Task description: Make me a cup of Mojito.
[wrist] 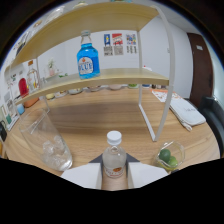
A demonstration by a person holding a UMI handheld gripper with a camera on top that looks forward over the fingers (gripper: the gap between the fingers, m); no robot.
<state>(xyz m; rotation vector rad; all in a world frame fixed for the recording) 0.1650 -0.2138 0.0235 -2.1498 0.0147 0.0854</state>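
the gripper (114, 180) is mostly lost in black, its fingers' tips hidden. the small bottle (114, 159) hides its base there. the shelf (120, 77) items are too small to tell.

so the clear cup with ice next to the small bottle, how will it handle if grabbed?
The clear cup looks thin-walled, so it would probably flex under a squeeze. Ice sits low in it, which should steady it against tipping. Its sides look smooth, possibly slippery. The small bottle stands between the fingers.
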